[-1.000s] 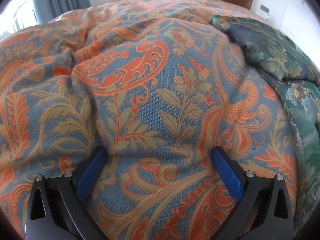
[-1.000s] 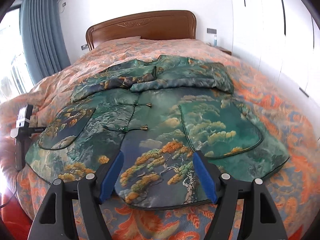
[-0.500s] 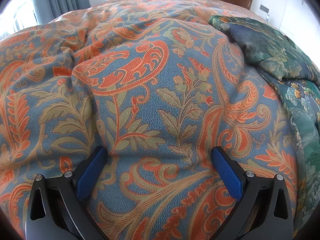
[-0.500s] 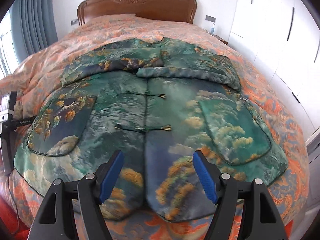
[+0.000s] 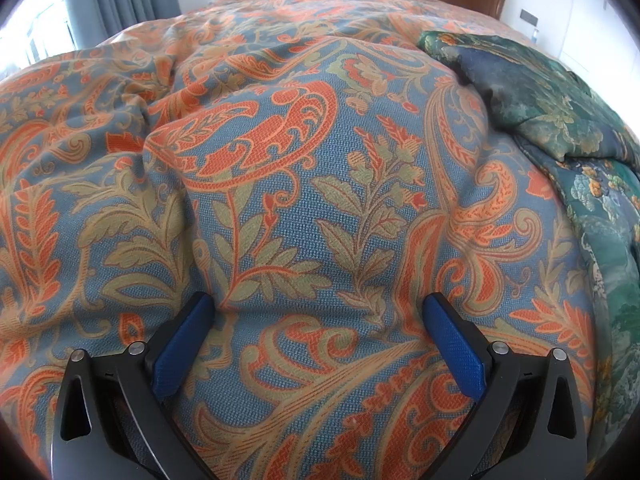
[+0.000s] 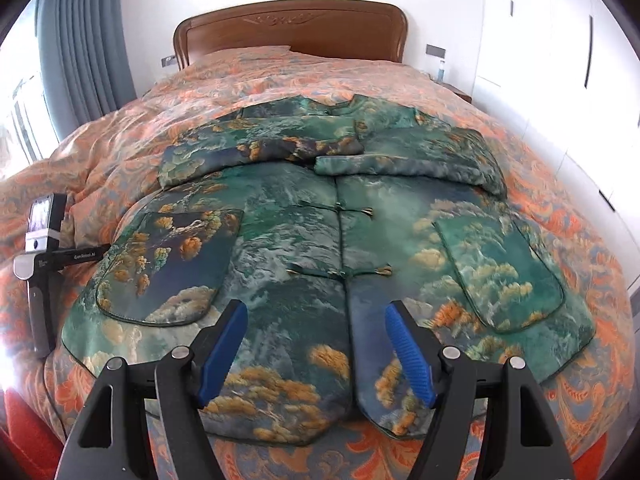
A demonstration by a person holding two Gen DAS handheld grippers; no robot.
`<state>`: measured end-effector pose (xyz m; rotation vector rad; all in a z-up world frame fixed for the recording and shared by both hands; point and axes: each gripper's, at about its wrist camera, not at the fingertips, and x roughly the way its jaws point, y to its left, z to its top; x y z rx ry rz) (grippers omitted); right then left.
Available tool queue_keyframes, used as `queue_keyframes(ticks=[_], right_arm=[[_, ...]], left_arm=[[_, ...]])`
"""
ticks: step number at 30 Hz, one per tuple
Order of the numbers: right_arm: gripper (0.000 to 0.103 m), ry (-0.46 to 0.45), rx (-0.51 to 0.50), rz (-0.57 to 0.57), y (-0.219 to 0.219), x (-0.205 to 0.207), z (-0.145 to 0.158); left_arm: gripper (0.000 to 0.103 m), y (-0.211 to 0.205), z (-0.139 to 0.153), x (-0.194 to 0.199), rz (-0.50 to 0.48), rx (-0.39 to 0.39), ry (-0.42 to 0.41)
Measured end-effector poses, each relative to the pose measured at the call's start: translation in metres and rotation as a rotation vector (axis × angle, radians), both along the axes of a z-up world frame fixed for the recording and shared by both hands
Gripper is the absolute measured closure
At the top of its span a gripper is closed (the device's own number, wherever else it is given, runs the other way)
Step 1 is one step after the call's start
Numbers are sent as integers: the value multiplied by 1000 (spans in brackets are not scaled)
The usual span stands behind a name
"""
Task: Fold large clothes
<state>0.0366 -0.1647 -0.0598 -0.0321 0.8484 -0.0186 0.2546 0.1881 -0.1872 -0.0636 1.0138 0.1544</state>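
A green jacket [image 6: 304, 240] lies flat, front up, on the bed [image 6: 540, 184], its hem toward the near edge and its collar toward the headboard [image 6: 288, 28]. Both sleeves are folded across the chest, the left one [image 6: 256, 148] lying a little over the right one [image 6: 412, 160]. The front is closed by knot fastenings down the middle, with a patch pocket [image 6: 168, 268] on each side.

The right tool [image 6: 316, 344] hangs over the hem at the centre seam, jaws spread wide and holding nothing (the blue pads stand clear of the cloth).

The left tool [image 5: 320, 336] sits low over the orange and blue quilt [image 5: 280, 200], beside the jacket, whose edge [image 5: 560, 120] shows at the right of its view. Its jaws are also wide apart and empty; whether the tips press into the quilt I cannot tell.

A curtain [image 6: 84, 52] hangs left of the bed.
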Motion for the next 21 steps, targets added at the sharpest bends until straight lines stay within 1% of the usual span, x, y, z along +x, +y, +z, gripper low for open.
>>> queue_keyframes(ticks=[4,8,14,21], right_arm=[[30,-43,29,-34,-19,-10,10],[30,-55,38,-57,-28,-15,13],[30,2,50,-124,-25,-8,4],[30,44,-38,-117,0,6,-2]], left_arm=[[0,0,0,0,0,0,-1],[0,0,0,0,0,-2,0],[0,-1,0,-1,0,-1,0],[0,0,0,-1,0,-2,0]])
